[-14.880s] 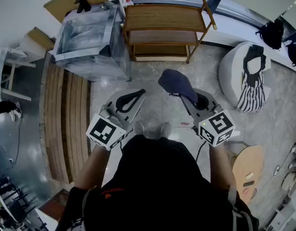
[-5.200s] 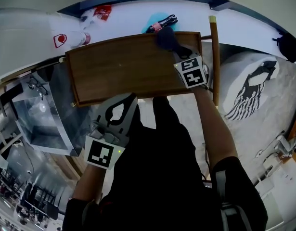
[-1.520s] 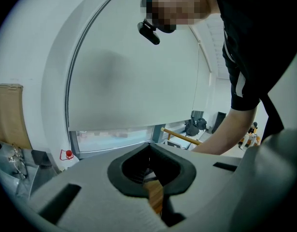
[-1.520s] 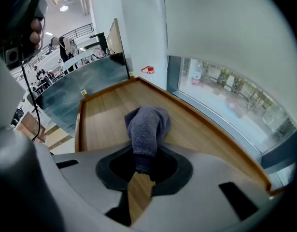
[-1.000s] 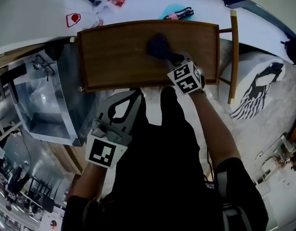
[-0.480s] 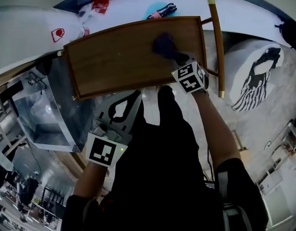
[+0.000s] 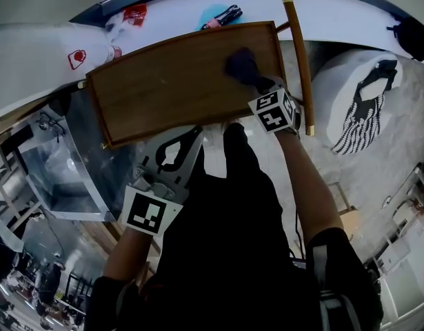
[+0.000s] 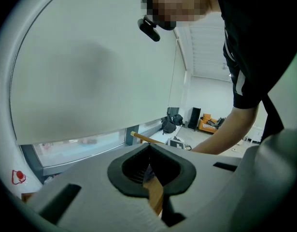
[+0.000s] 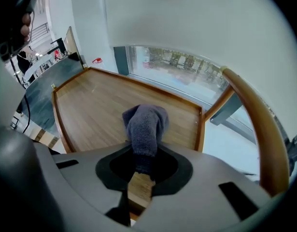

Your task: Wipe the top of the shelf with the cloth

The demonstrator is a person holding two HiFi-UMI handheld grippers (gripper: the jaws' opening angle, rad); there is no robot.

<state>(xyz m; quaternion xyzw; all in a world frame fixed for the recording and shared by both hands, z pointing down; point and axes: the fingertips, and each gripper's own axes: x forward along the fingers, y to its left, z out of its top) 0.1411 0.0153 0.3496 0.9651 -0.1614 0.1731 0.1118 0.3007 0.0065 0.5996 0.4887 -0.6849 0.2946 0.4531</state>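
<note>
Grey left gripper, marker cube, black shirt

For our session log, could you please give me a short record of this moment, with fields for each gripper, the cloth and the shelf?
right gripper: shut on the cloth, reaching over the shelf's right end
cloth: dark, bunched, sticking out ahead of the jaws, seemingly touching the wood
shelf top: wooden tray surface, nothing but the cloth on it
left gripper: shut, holding nothing, held off the shelf by its near edge
task stage: cloth is on the surface, at the right end
</note>
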